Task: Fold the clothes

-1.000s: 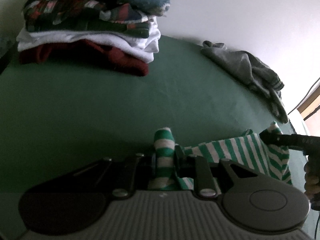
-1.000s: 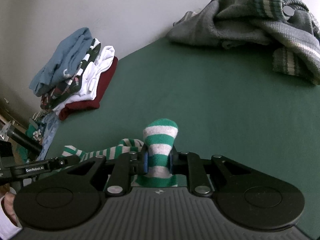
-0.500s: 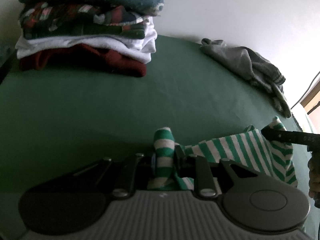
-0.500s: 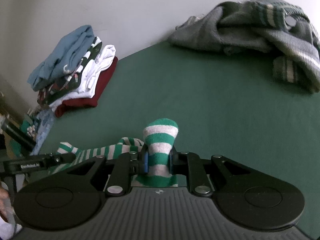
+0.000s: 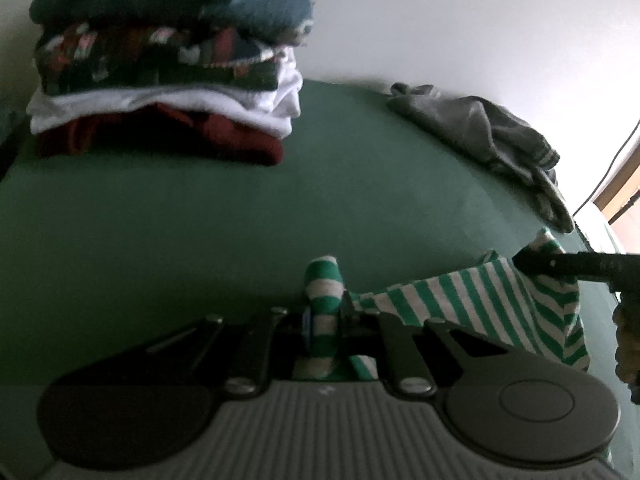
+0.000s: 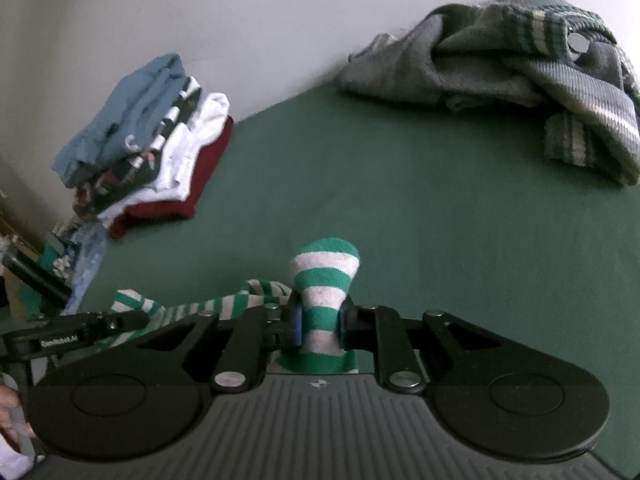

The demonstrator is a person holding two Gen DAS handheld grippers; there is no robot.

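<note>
A green-and-white striped garment hangs stretched between both grippers above the green bed surface. My left gripper is shut on one bunched corner of it, which sticks up past the fingertips. My right gripper is shut on the other bunched corner. Each wrist view shows the other gripper at its edge: the right gripper on the far right, the left gripper at lower left. The cloth sags between them.
A stack of folded clothes sits at the back left against the white wall; it also shows as the stack in the right wrist view. A crumpled grey striped sweater lies at the back right. Bare green sheet lies between them.
Both grippers have moved forward toward the wall with the striped garment in them; the folded stack and the grey sweater appear larger and closer. Both grips are unchanged.
</note>
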